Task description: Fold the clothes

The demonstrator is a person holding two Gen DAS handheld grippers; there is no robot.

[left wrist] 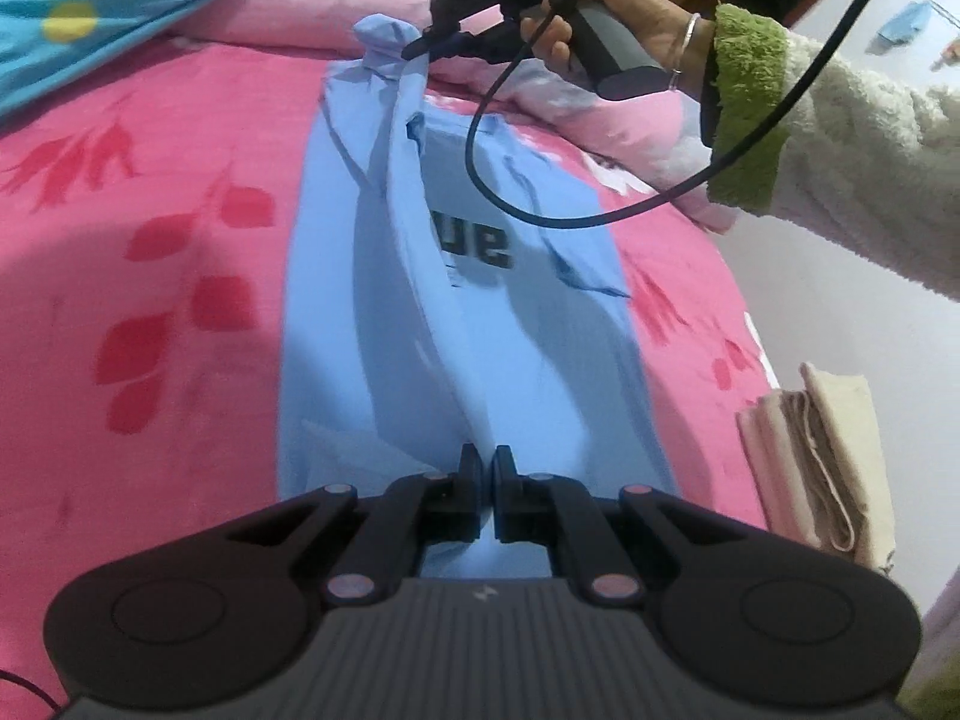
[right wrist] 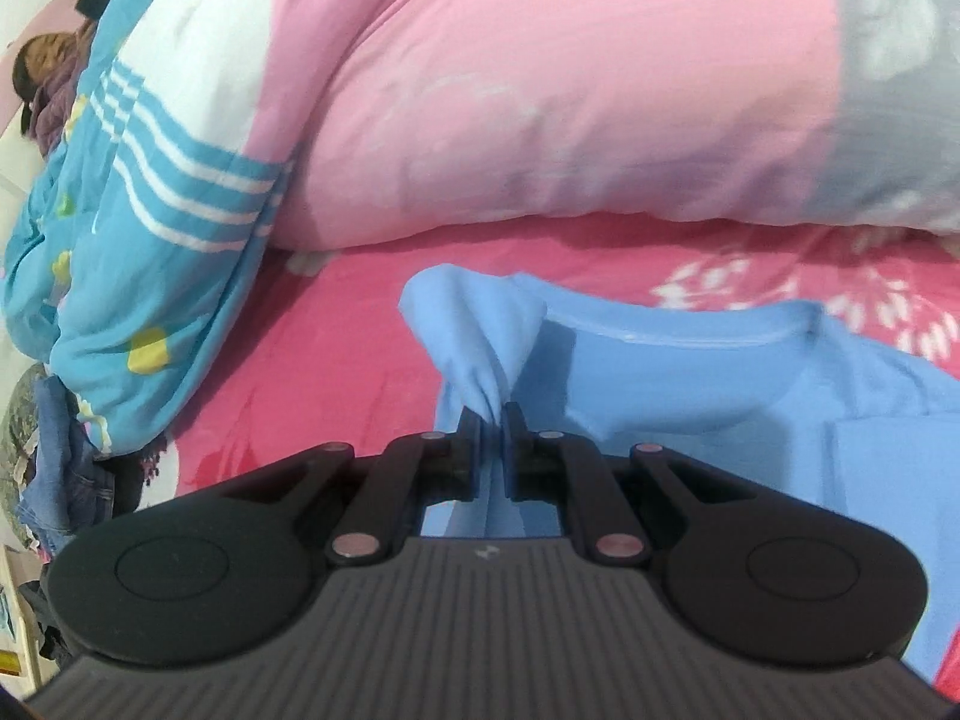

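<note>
1. Light-blue T-shirt [left wrist: 456, 312] spread lengthwise on the pink floral bedsheet [left wrist: 168, 276], dark print letters visible near its middle, one side folded inward over the body.
2. Left gripper [left wrist: 487, 468] over the hem end of the T-shirt, jaws nearly closed with only a narrow slit between them; blue cloth visible in that slit, but impossible to tell for certain whether pinched or merely behind.
3. Right gripper [right wrist: 493, 420] at the far, collar end of the T-shirt, jaws closed on a bunched fold of the blue fabric, raised into a peak above the sheet.
4. Right hand [left wrist: 606, 18] wrapped round the grey handle, bangle at the wrist, fluffy white sleeve [left wrist: 852, 180] with green cuff behind it, black cable looping down over the T-shirt.
5. Pink quilt [right wrist: 540, 90] heaped just beyond the T-shirt's collar; blue striped quilt [right wrist: 150, 180] beside that.
6. Folded cream cloth [left wrist: 822, 456] off the sheet's edge, to the side of the T-shirt.
</note>
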